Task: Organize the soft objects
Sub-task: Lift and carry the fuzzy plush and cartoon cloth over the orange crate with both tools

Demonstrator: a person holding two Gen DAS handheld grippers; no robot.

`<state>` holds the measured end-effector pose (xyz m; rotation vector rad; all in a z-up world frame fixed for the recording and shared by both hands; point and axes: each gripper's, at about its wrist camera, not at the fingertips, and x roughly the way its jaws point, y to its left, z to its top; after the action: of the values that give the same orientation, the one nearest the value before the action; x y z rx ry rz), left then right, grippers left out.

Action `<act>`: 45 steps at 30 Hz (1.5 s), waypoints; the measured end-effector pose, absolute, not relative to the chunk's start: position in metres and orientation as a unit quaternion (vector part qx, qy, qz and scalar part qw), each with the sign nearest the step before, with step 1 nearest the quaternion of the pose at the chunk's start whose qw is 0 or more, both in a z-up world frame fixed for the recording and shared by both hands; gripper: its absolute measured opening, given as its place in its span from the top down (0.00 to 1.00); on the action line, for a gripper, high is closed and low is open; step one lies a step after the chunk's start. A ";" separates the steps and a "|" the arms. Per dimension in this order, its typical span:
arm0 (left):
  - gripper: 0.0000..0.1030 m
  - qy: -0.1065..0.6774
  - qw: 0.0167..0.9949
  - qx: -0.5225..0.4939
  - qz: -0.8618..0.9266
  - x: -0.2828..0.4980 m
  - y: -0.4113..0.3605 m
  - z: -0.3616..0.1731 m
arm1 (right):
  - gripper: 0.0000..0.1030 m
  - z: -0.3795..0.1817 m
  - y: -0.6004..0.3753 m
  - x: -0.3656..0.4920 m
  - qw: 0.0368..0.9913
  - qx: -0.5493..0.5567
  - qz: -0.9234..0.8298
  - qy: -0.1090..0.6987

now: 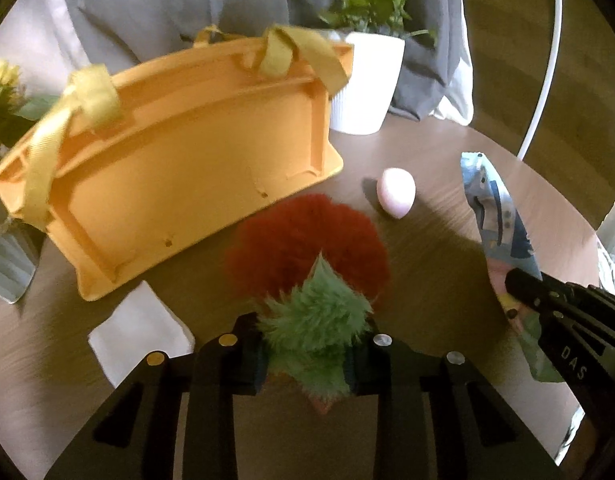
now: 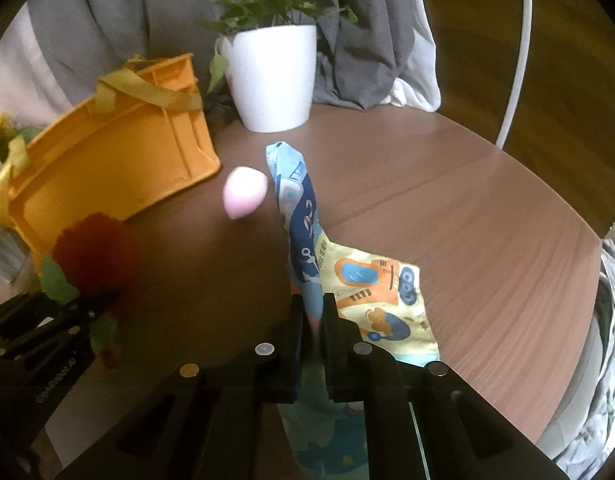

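My left gripper [image 1: 307, 344] is shut on a fuzzy toy with a green tuft and a red pompom head [image 1: 307, 244], held above the brown table [image 1: 427, 260]. The toy also shows in the right wrist view [image 2: 95, 256]. My right gripper [image 2: 312, 312] is shut on a printed cloth with cartoon diggers [image 2: 371, 280], lifted so it stands up from the table; it shows at the right of the left wrist view [image 1: 495, 216]. A pink egg-shaped sponge [image 1: 395, 193] lies on the table between them [image 2: 245, 192]. An orange tote bin with yellow straps [image 1: 179, 152] stands at the left [image 2: 107, 160].
A white pot with a green plant [image 2: 273, 80] stands at the table's back. A white folded cloth [image 1: 139, 332] lies near the bin's front corner. Grey fabric [image 1: 147, 8] hangs behind. A yellow flower [image 1: 1, 84] sits far left. The round table's edge curves at the right [image 2: 567, 320].
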<state>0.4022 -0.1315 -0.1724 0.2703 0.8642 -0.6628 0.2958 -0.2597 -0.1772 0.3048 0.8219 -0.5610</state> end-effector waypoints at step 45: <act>0.72 0.268 0.929 0.046 -0.251 0.382 -0.068 -0.005 | 0.91 -0.015 -0.219 0.296 0.954 0.130 -0.126 0.240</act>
<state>0.3819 -0.0683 -0.0054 0.0946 0.5481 -0.5148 0.2956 -0.2192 -0.0152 0.2642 0.4881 -0.2564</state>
